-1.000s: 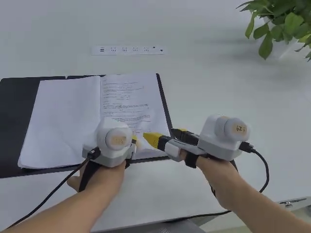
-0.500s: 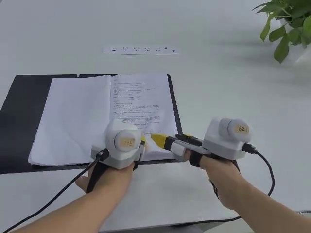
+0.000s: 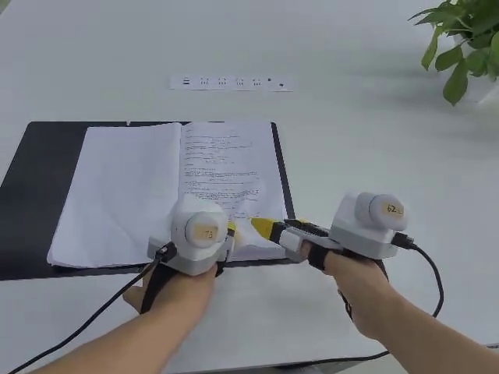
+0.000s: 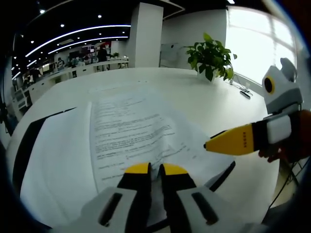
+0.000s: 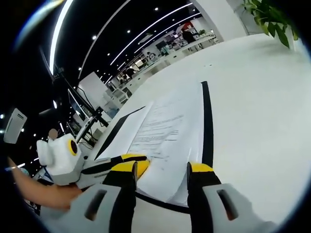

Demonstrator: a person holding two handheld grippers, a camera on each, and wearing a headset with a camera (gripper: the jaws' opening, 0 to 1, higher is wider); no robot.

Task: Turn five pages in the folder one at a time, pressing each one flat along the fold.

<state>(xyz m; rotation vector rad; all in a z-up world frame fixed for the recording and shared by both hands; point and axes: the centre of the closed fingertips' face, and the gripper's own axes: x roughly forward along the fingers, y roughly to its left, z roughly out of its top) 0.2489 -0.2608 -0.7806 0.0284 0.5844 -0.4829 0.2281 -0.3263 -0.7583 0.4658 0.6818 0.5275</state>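
A black folder [image 3: 39, 156] lies open on the white table, with a blank sheet on its left and a printed page [image 3: 226, 171] on its right. My left gripper [image 3: 226, 231] sits at the printed page's lower edge. In the left gripper view its jaws [image 4: 155, 171] are shut on that edge of the page [image 4: 126, 131]. My right gripper [image 3: 262, 227] points left at the page's lower right corner. It is open, and its jaws [image 5: 164, 170] straddle the corner of the page [image 5: 170, 141]. Its yellow fingertip [image 4: 233, 141] lies just right of the left gripper.
A white power strip [image 3: 230, 82] lies on the table beyond the folder. A green plant [image 3: 468, 39] stands at the far right. Cables trail from both grippers towards the table's front edge [image 3: 257, 358].
The head camera has shifted a little, so the folder sits further right in view. Both grippers hold their places at the page's lower edge.
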